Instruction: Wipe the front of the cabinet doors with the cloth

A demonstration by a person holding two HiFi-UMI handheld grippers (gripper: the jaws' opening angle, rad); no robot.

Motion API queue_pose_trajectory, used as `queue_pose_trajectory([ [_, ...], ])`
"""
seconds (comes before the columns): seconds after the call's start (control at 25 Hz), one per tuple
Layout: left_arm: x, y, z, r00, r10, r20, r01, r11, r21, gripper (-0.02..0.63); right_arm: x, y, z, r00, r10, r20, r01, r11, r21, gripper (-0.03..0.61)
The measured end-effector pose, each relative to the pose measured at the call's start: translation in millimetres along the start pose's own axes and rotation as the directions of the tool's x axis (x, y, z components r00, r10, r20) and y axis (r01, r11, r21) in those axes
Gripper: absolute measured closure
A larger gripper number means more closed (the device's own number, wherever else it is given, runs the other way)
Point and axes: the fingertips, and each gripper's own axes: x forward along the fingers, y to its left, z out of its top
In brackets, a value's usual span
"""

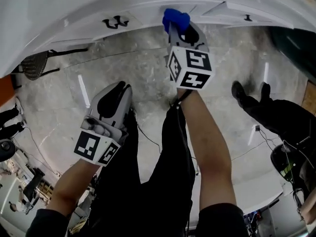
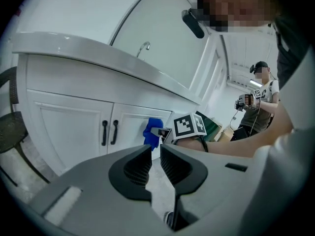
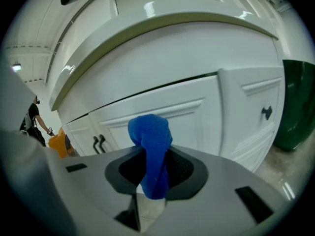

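**Cloth at the door, spare hand idle**

Nearest the person, the left gripper (image 1: 124, 89) hangs low over the floor (image 1: 148, 83), well back from the cabinet. Its jaws are drawn almost together, with only a thin slit between them and nothing in it.

Further forward, the right gripper (image 3: 155, 154) is stretched out at arm's length and clenched on the blue cloth (image 3: 150, 132). The cloth is pinched at its middle, so a rounded wad stands proud of the jaw tips and a tail hangs below them.

That wad sits right up at the white cabinet door (image 3: 162, 114), on the panel just right of the pair of black handles (image 2: 109, 132). It looks pressed to the door, or very nearly so, though I can't be sure from here.

To wipe well, I'd lead with the wad and keep the hard jaw tips off the paint. Press lightly and sweep in long overlapping passes across the flat panel. Then follow the raised moulding and work round the handles, not over them. The grip looks firm enough, but dragging hard could pull the cloth through the jaws.

Beyond all this the countertop (image 2: 108, 58) juts out over the doors, and a dark green bin (image 3: 298, 102) stands past the far door.
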Motion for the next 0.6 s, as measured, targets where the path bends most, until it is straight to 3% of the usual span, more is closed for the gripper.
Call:
queue_pose_trajectory([
  [0.16, -31.0, 49.3, -4.7, 0.998, 0.058, 0.001, -0.058, 0.998, -0.021, 0.557, 30.8, 82.0, -17.6, 0.995, 0.095, -0.019, -0.096, 0.995, -0.039, 0.492],
  [0.28, -47.2, 74.2, -6.5, 0.996, 0.089, 0.005, -0.089, 0.995, -0.041, 0.557, 45.9, 116.5, -23.8, 0.992, 0.125, -0.034, -0.127, 0.99, -0.058, 0.493],
  [0.6, -39.1, 79.8, -16.7, 0.995, 0.102, -0.004, -0.102, 0.993, -0.064, 0.557, 54.5, 111.3, -24.4, 0.992, 0.125, -0.023, -0.126, 0.989, -0.078, 0.492],
])
